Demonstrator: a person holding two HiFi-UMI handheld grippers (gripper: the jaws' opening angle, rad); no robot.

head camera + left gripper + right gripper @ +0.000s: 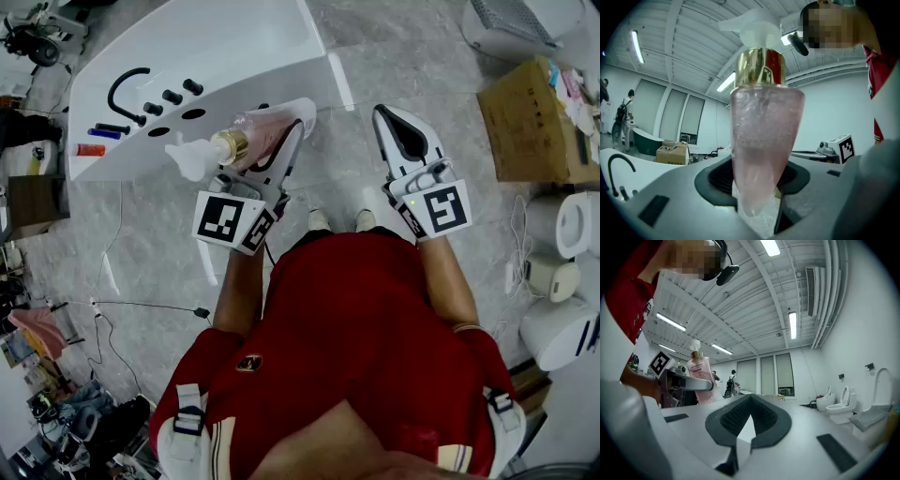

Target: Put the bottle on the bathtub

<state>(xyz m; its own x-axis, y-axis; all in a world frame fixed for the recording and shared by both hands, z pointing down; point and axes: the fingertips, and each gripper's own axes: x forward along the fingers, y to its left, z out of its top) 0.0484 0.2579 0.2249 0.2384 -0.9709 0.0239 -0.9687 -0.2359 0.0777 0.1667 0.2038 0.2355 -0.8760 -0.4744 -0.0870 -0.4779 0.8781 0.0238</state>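
**Bottle gripped, not yet on the bathtub**
My left gripper has its jaws clamped on the bottle, held in the air at the near edge of the bathtub. The right gripper is closed and empty. I judge the pickup done, with placing and release still to do.
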